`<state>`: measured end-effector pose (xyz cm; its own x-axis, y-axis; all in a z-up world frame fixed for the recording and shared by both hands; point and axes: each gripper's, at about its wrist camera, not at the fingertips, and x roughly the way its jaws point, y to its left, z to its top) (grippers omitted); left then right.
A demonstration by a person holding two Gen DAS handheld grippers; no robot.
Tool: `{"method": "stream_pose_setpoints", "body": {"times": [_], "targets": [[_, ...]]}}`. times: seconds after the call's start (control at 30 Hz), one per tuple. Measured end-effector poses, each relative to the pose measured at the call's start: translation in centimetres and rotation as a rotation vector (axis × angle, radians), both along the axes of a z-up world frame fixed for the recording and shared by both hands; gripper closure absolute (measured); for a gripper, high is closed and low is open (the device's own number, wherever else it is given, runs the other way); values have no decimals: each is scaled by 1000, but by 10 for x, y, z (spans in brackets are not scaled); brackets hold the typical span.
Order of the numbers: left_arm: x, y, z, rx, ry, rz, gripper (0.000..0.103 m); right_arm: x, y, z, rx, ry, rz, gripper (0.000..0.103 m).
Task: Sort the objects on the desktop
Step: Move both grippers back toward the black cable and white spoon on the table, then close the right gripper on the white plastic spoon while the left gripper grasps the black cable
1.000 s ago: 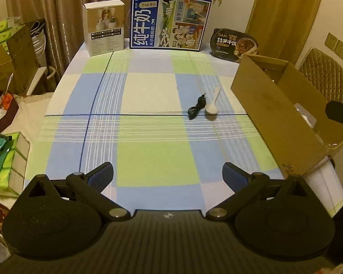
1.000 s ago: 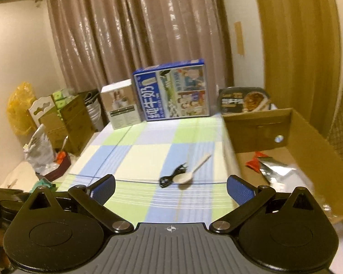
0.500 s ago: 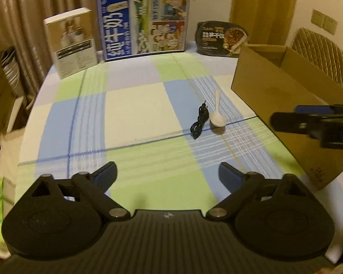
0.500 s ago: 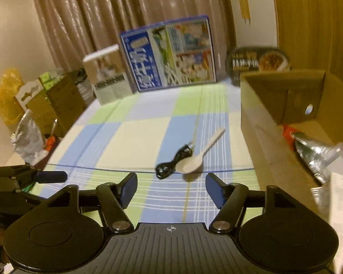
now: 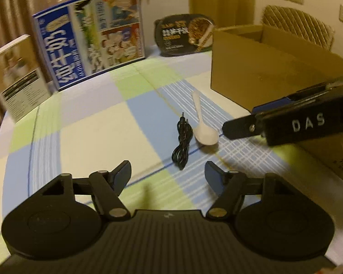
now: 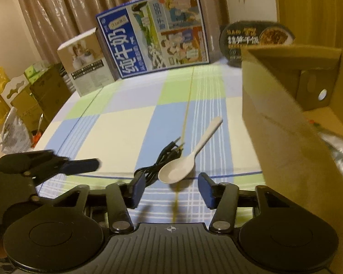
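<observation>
as my right gripper (image 6: 170, 190) and left gripper (image 5: 168, 174) were closing, both empty, i feared they'd bump or snag the cable (image 6: 159, 162) with the spoon (image 6: 183, 164).

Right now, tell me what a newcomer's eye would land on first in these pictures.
First, the white spoon and the coiled black cable, lying side by side mid-table on the checked tablecloth. Next, the open cardboard box at the table's right edge, and the big blue milk carton standing at the far end. Both the left hand-held gripper and the right hand-held gripper are closing just short of those items, nothing between the jaws yet.
</observation>
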<state>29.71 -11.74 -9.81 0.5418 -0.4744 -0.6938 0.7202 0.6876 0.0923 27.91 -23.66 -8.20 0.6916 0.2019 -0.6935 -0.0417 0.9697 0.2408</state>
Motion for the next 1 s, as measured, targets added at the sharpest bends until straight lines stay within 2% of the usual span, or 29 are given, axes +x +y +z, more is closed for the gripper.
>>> {"method": "stream_pose_setpoints", "body": {"times": [0.1,0.27,0.33,0.57,0.63,0.73,1.0], "targets": [[6,-13,-10,29,-12,-44,54,8,1,-4,-10,1,0,57],[17,-21,-24,30,-13,-67,54,18,-3,-6,-3,8,-18,58],[21,-23,-27,22,-8,-82,61,21,-5,-10,-1,22,-26,58],[32,-35,-35,19,29,-103,70,26,-7,-16,-7,44,-31,58],[32,-38,-38,23,39,-104,82,28,-6,-17,-10,42,-29,58],[33,-37,-37,35,39,-103,89,31,-3,-20,-13,44,-20,58],[33,-16,-25,62,37,60,92,41,1,-27,3,55,-38,59]]}}
